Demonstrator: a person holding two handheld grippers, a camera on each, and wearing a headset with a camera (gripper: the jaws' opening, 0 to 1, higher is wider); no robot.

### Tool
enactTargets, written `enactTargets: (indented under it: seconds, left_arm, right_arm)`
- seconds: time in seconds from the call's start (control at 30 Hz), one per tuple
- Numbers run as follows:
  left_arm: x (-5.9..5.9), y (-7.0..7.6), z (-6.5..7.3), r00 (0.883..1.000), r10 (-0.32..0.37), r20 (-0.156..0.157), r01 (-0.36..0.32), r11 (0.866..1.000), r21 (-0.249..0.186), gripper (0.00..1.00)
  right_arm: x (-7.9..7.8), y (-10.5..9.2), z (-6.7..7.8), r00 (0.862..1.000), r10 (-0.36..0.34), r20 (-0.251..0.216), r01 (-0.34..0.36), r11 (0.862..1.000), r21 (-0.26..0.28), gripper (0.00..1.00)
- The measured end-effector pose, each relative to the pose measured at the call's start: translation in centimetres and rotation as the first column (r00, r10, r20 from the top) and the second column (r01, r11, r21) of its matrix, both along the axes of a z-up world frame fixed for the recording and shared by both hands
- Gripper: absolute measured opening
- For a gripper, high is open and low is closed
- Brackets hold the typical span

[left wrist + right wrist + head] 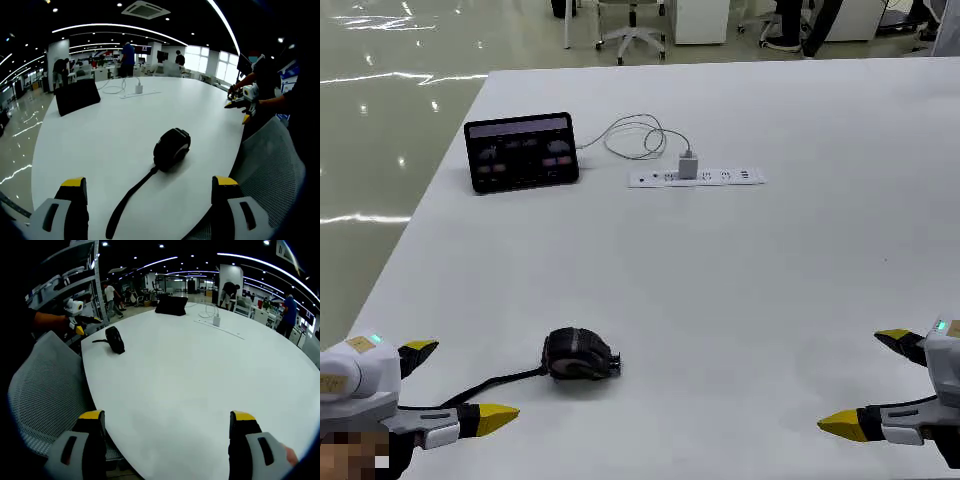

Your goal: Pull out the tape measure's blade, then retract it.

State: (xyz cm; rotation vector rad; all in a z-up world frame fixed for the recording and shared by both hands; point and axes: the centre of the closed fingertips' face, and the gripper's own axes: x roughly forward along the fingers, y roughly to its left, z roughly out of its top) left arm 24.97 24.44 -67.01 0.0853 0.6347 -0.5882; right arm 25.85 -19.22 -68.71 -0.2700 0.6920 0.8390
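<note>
A black tape measure [579,355] lies on the white table [720,270] near its front edge, its black strap trailing toward the left. In the left gripper view the tape measure [171,145] sits just ahead of the jaws, and in the right gripper view the tape measure [114,339] lies far off at the left. My left gripper [460,383] stands open at the front left, a short way from the strap's end, with nothing between its yellow tips. My right gripper [870,385] stands open at the front right, well apart from the tape.
A dark tablet [521,151] stands propped at the back left. A white power strip [697,177] with a charger and coiled cable [638,137] lies behind the middle. A grey mesh chair [45,390] sits by the table's near edge. Several people stand in the distance.
</note>
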Motion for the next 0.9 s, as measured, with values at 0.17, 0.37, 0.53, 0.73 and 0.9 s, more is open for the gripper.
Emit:
enactTargets:
  seconds: [0.17, 0.37, 0.53, 0.73, 0.9]
  left_arm:
    - [0.04, 0.04, 0.08, 1.000, -0.003, 0.000, 0.003, 1.000, -0.001, 1.00]
    - [0.17, 0.21, 0.25, 1.000, -0.002, 0.001, 0.002, 1.000, -0.002, 1.00]
    - [0.16, 0.25, 0.23, 1.000, -0.005, -0.002, 0.005, 1.000, -0.003, 1.00]
    - [0.15, -0.02, -0.05, 1.000, -0.028, -0.011, 0.028, 1.000, 0.006, 1.00]
    - [0.45, -0.18, -0.41, 0.999, -0.049, -0.015, 0.049, 0.999, 0.016, 1.00]
  right_arm:
    - [-0.11, 0.00, 0.03, 1.000, -0.002, -0.003, 0.002, 1.000, 0.001, 0.99]
    - [-0.05, -0.14, -0.04, 1.000, -0.004, -0.006, 0.004, 1.000, -0.004, 0.97]
    - [0.00, 0.05, 0.05, 1.000, 0.002, -0.004, -0.002, 1.000, -0.002, 0.98]
    - [0.25, 0.44, 0.19, 1.000, 0.011, 0.006, -0.011, 1.000, -0.001, 1.00]
    - [0.57, 0.68, 0.35, 1.000, 0.011, 0.015, -0.011, 1.000, 0.009, 1.00]
